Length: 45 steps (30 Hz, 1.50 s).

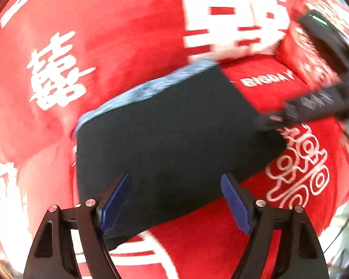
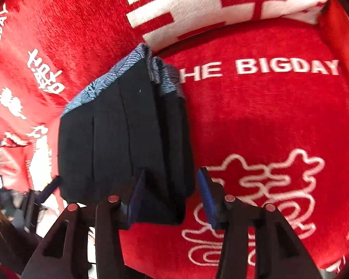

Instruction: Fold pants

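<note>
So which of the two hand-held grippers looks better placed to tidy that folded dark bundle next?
Probably the right hand-held gripper: its open pads straddle the near edge of the folded pants. The left hand-held gripper is open too, but hangs wide over the flat middle of the cloth, with no edge between its pads.

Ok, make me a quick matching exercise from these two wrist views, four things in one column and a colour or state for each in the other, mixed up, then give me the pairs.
Things:
1. Folded dark pants
2. Plush blanket under them
3. Patterned waistband of the pants
4. Left gripper

Colour or state:
A. Red with white lettering
B. Jaws apart, nothing pressed between the pads
C. Blue-grey
D. Near-black, lying in a compact stack

Pairs: 1-D, 2-A, 3-C, 4-B
</note>
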Motion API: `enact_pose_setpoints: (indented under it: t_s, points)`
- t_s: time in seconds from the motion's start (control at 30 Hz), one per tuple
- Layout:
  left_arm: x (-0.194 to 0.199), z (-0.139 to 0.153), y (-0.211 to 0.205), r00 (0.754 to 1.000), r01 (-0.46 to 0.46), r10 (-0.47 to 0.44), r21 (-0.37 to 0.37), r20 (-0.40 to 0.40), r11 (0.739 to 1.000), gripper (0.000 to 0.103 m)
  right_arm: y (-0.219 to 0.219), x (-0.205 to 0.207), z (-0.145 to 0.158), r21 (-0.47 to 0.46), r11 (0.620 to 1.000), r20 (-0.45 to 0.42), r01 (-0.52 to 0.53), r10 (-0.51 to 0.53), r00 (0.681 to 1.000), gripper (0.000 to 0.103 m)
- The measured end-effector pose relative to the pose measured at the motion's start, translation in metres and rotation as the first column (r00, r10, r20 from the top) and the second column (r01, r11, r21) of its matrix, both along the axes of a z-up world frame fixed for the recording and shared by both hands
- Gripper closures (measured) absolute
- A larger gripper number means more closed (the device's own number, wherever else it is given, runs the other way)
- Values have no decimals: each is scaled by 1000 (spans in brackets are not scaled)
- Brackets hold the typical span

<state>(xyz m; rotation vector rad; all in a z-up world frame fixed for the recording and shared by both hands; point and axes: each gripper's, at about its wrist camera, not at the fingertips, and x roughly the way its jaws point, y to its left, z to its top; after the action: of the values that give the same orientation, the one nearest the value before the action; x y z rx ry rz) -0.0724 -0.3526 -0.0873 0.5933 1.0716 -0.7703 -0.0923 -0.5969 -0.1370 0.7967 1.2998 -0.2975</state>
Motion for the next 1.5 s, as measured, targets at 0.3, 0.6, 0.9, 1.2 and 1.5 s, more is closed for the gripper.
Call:
enact_pose_setpoints:
  t_s: [0.3, 0.6, 0.9, 1.2, 1.5]
  points:
    - [68, -38, 62, 947, -278, 295, 130, -130, 952, 22, 53, 6, 35, -215, 971, 14, -109, 114, 993, 76]
    - [71, -46, 80, 932, -309, 328, 136, -155, 941, 9, 59, 17, 5, -209, 968, -74, -142, 129, 989, 75]
    - [85, -47, 86, 927, -310, 334, 150, -172, 939, 9, 66, 11, 5, -229, 968, -106, -98, 75, 991, 63]
    - [88, -45, 93, 922, -321, 344, 149, -178, 935, 9, 86, 8, 10, -251, 957, -153, -146, 110, 982, 54]
    - [93, -36, 109, 932, -294, 316, 138, -178, 946, 9, 102, -7, 11, -206, 969, -167, -137, 103, 981, 40]
